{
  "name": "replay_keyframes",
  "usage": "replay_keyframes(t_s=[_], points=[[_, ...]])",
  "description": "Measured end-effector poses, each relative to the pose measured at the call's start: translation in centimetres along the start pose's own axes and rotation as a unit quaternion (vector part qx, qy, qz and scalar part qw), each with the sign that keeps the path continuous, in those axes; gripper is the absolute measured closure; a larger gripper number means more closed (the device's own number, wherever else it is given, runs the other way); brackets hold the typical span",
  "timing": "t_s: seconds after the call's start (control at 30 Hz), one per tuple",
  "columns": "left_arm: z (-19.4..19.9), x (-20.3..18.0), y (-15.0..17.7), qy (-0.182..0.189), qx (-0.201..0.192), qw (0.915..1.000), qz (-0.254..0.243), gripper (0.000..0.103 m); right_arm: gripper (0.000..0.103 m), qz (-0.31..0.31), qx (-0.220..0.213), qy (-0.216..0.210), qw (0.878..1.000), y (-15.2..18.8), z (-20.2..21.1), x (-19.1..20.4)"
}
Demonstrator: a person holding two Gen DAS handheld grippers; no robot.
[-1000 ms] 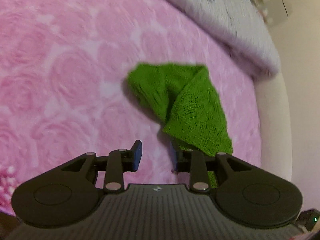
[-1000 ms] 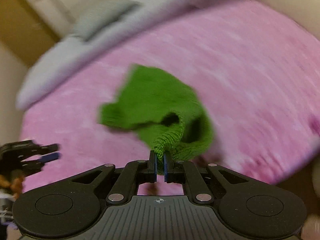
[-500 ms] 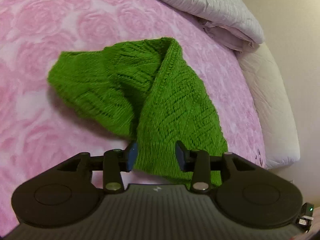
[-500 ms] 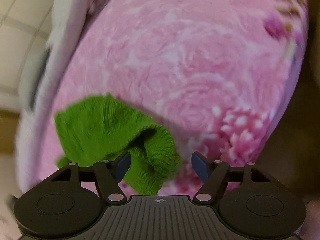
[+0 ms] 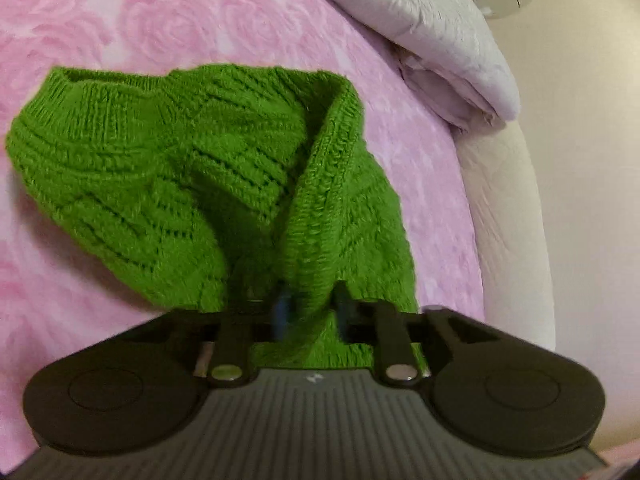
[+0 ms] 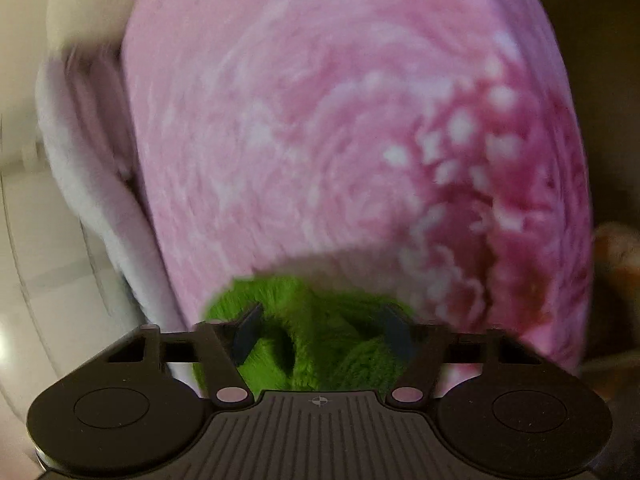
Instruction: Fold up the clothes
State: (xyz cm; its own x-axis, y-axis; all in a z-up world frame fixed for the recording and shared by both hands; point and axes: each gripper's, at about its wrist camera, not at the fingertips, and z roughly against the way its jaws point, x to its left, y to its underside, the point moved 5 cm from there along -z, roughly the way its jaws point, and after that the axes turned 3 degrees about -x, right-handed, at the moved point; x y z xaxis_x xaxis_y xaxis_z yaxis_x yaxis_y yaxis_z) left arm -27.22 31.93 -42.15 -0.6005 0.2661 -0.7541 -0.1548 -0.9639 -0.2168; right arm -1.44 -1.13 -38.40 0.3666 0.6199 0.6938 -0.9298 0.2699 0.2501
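A green knit garment (image 5: 160, 180) lies bunched on the pink rose-patterned blanket (image 5: 200, 20). A raised ribbed fold of it runs down toward me. My left gripper (image 5: 310, 308) has its fingers pressed in on that fold at the garment's near edge, shut on it. In the right wrist view the same green garment (image 6: 320, 320) lies in a heap low in the frame. My right gripper (image 6: 322, 332) stands wide open over it, one finger on each side of the heap and nothing pinched. This view is blurred by motion.
A folded pale grey quilt (image 5: 420, 20) lies at the back right of the bed, and the bare cream mattress edge (image 5: 512, 220) curves down the right side. In the right wrist view the pink blanket (image 6: 320, 120) fills the frame, with the pale quilt (image 6: 80, 160) at left.
My right gripper let go of the garment, opened wide and dropped close over the heap. My left gripper moved in onto the ribbed fold and its fingers narrowed onto it.
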Motion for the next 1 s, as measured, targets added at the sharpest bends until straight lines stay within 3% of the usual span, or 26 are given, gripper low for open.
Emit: replay_keyframes(t_s=[0.17,0.37,0.53,0.63,0.8,0.83,0.9,0.93,0.97,1.0], points=[[4.7,-2.4,-0.2,0.058,0.004,0.9983,0.000,0.097,0.097,0.056,0.026,0.024,0.998,0.9,1.2,3.2],[13.3,-6.5,-5.6,0.122,-0.065,0.9904,0.009,0.097,0.098,0.157,0.041,-0.080,0.984,3.6,4.0,14.8],[21.5,-11.1,-14.7,0.127,-0.155,0.9775,-0.066,0.098,0.098,0.245,0.045,-0.194,0.949,7.3,3.8,27.9],[26.9,-14.6,-18.8,0.133,-0.208,0.9619,-0.117,0.098,0.098,0.286,0.037,-0.267,0.920,10.4,4.1,35.6],[36.3,-17.9,-19.7,0.166,-0.280,0.9347,-0.143,0.098,0.098,0.323,0.047,-0.349,0.878,15.9,6.1,42.7],[37.7,-17.6,-18.9,0.166,-0.283,0.9339,-0.142,0.098,0.098,0.331,0.052,-0.357,0.872,16.9,6.6,42.8],[40.2,-16.8,-17.1,0.166,-0.287,0.9333,-0.137,0.098,0.098,0.352,0.061,-0.361,0.861,18.5,8.0,41.8],[40.8,-15.9,-15.6,0.161,-0.280,0.9374,-0.131,0.098,0.098,0.368,0.065,-0.351,0.859,19.3,8.4,40.8],[41.4,-14.9,-14.1,0.155,-0.271,0.9417,-0.125,0.098,0.098,0.388,0.072,-0.330,0.858,19.9,8.6,39.3],[41.2,-12.3,-11.8,0.118,-0.256,0.9549,-0.094,0.098,0.097,0.411,0.083,-0.300,0.857,20.5,8.7,37.5]])
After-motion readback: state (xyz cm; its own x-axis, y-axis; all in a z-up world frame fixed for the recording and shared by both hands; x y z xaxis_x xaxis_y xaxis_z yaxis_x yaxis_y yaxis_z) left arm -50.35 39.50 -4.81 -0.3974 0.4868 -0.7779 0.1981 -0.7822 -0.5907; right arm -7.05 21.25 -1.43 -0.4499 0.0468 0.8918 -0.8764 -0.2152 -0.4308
